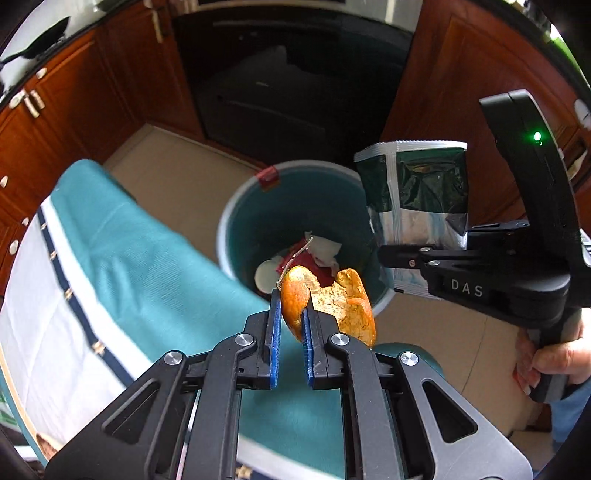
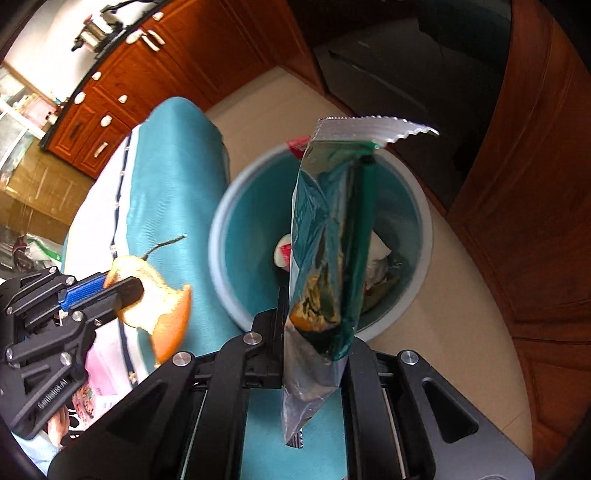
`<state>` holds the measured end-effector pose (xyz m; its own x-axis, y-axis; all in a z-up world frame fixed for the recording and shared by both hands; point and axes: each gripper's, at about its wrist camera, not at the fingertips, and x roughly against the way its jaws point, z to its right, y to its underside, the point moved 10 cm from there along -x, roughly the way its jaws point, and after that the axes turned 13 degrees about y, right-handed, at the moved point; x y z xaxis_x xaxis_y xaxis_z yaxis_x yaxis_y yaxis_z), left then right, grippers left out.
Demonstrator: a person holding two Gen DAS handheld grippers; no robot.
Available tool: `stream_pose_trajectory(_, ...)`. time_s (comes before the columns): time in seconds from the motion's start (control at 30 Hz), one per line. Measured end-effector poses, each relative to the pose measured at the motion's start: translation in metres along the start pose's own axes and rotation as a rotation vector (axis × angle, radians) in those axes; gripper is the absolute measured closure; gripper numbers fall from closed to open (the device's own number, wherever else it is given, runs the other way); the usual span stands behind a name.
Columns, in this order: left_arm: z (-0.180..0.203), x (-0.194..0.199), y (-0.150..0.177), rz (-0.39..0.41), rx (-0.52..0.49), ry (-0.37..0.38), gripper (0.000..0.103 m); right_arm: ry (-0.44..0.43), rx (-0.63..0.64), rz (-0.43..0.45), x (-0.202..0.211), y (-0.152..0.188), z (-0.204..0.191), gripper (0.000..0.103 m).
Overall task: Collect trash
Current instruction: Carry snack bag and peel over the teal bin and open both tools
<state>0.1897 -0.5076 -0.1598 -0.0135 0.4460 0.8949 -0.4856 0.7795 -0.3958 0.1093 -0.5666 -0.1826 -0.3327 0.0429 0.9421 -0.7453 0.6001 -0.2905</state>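
- Your left gripper [image 1: 291, 314] is clamped on the orange peel [image 1: 332, 306]; the peel curls up and away from the pads, hanging at the near rim of the trash bin [image 1: 225, 236].
- Your right gripper [image 2: 314, 354] is pinched on the snack wrapper [image 2: 328, 236]; its long axis runs straight out along the fingers, serrated end far out, over the bin's mouth.
- Bin stands on a beige tile floor [image 1: 177, 184], beside a table under a teal cloth [image 1: 122, 236]; wood cabinets [image 1: 74, 110] and a dark oven [image 1: 280, 81] sit behind.
- Left view only: your hand [image 1: 554, 362] on the right gripper's handle, green light lit.
- Right view only: the wrapper's printed face, and a countertop with a pot [image 2: 94, 35].
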Motion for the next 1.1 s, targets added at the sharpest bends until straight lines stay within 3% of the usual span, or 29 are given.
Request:
stream_pose_trajectory(0.27,-0.001,-0.039,-0.013,-0.056,-0.006,0.006,0.092,-0.006,-0.013,-0.054,-0.031,-0.008,0.01,0.094)
stream_pose_trajectory(0.33,-0.003,-0.043,-0.015,-0.063,-0.01,0.006,0.092,-0.01,-0.019,-0.067,-0.035,-0.01,0.011,0.09)
stream_pose_trajectory(0.37,-0.004,-0.045,-0.016,-0.068,-0.013,0.005,0.092,-0.01,-0.02,-0.07,-0.037,-0.011,0.012,0.085)
stream_pose_trajectory(0.43,-0.007,-0.05,-0.02,-0.074,-0.017,0.005,0.092,-0.009,-0.019,-0.07,-0.04,-0.013,0.012,0.053)
stream_pose_trajectory(0.6,-0.011,-0.057,-0.022,-0.086,-0.021,0.002,0.091,-0.023,-0.055,-0.071,-0.041,-0.018,0.015,0.023)
stream_pose_trajectory(0.63,-0.012,-0.058,-0.023,-0.088,-0.021,0.0,0.087,-0.023,-0.066,-0.074,-0.041,-0.02,0.016,0.021)
stream_pose_trajectory(0.73,-0.011,-0.055,-0.023,-0.074,-0.026,-0.012,0.051,-0.036,-0.101,-0.085,-0.04,-0.02,0.024,0.017)
stream_pose_trajectory(1.1,-0.012,-0.049,-0.021,-0.08,-0.045,-0.052,0.031,-0.035,-0.126,-0.099,-0.036,-0.016,0.029,0.006)
